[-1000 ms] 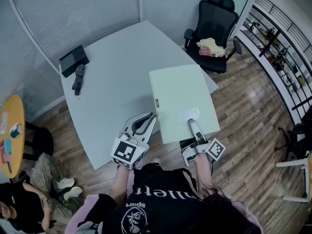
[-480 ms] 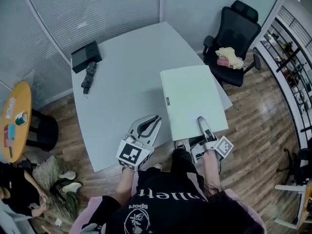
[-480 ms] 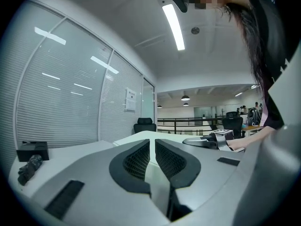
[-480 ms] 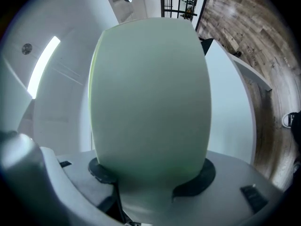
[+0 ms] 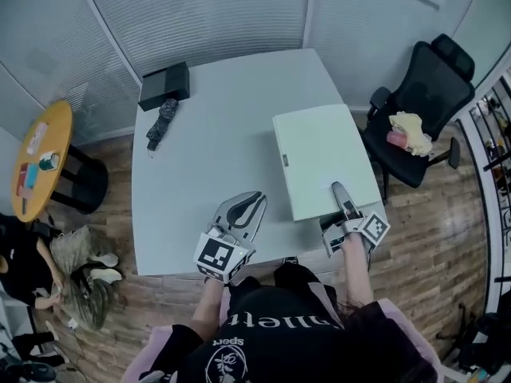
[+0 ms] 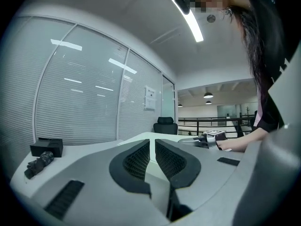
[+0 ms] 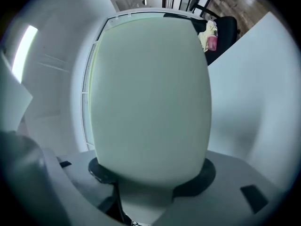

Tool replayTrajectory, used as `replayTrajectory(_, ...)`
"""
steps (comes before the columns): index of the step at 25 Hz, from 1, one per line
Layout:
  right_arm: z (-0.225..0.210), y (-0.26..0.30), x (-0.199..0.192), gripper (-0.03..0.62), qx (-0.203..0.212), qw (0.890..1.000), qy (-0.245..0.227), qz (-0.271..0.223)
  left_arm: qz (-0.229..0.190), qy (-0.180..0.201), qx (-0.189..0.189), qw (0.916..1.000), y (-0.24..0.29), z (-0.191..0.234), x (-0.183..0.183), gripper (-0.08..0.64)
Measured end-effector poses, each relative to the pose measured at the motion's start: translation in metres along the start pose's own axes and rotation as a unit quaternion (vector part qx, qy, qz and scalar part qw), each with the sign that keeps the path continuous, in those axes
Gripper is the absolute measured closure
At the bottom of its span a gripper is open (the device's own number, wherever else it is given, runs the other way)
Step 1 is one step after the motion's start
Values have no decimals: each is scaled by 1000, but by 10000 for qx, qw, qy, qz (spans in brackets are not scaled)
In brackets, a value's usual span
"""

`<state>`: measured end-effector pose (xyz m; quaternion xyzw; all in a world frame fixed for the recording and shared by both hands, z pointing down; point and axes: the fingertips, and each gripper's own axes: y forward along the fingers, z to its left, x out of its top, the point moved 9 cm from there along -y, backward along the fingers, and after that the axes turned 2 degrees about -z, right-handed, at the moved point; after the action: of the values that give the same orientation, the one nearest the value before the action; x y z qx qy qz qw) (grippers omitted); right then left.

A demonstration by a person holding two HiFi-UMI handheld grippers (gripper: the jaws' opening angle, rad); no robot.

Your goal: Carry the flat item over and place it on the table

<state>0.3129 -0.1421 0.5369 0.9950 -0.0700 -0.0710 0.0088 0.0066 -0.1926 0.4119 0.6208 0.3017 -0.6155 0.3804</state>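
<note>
**Head view.** Pale green board (image 5: 323, 159) lies flat and level over the right half of the table (image 5: 204, 158). Right tongs (image 5: 338, 191) bite its near edge, one jaw lying on top of the sheet. Gripping at one edge probably keeps the broad face horizontal, ready to be set down. Cannot tell whether the underside already touches the tabletop. Left tongs (image 5: 257, 199) hover over the table's near part, beside the board and apart from it, seemingly kept free to steady or nudge it. Black box (image 5: 164, 85) and folded umbrella (image 5: 162, 122) sit at the far left corner, well apart from the board's spot. An office chair (image 5: 427, 110) stands off to the right.

**Left gripper view.** Jaws drawn together, only a sliver between the pads, nothing in them. They point low across the tabletop.

**Right gripper view.** Board fills nearly the whole frame, its near edge seated between the two dark pads; the jaws are clamped on it. By my reading the carry is nearly over, and lowering and release remain.
</note>
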Motion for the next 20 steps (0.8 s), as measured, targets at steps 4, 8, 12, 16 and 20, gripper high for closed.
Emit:
replayTrajectory(4,-23,52,29,308,-166,9992,47,372,31,-32,351,9994,19,9,3,508)
replayTrajectory(8,-42,93,53,308,-417,9967,137,683,111,-27,526,9986,39,6,3,508)
replayTrajectory(12,-62,128,68,308,-625,9938,146,910,239,36,678,9974,50,4,3,508)
replayTrajectory(16,-79,161,84,308,-757,9912,203,1068,258,46,829,9962,63,6,4,508)
replayTrajectory(20,-95,191,96,308,-890,9886,248,1189,255,61,1021,9944,67,7,6,508)
